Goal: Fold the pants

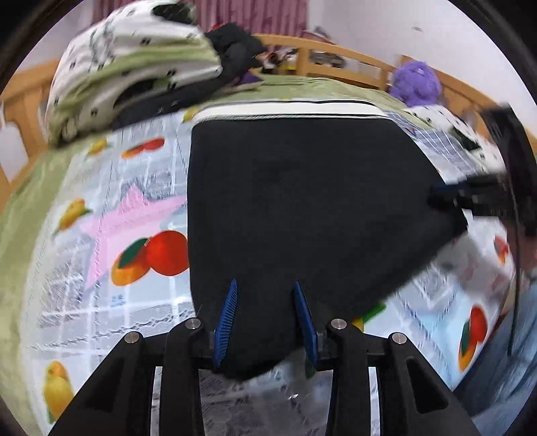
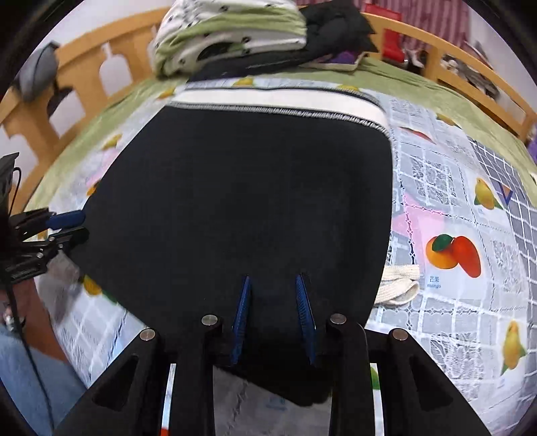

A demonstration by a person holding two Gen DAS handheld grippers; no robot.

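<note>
Black pants [image 1: 302, 201] lie folded flat on a fruit-print bed cover [image 1: 134, 234], with the white waistband [image 1: 285, 112] at the far edge. My left gripper [image 1: 265, 283] hovers over the near edge, blue pads [image 1: 226, 315] apart, and the cloth lies under them without being pinched. In the right wrist view the same pants [image 2: 235, 201] fill the middle. My right gripper [image 2: 273, 277] stands open over their near edge, nothing clamped. Each gripper also shows at the side of the other's view: the right gripper [image 1: 446, 198] and the left gripper [image 2: 70, 223].
A pile of green and white bedding [image 2: 228, 37] and dark clothes [image 2: 335, 23] sits at the far end of the bed. A wooden rail [image 2: 84, 67] runs around the bed. A cream knitted item [image 2: 399, 285] lies beside the pants' right edge. A purple plush [image 1: 416, 84] sits far right.
</note>
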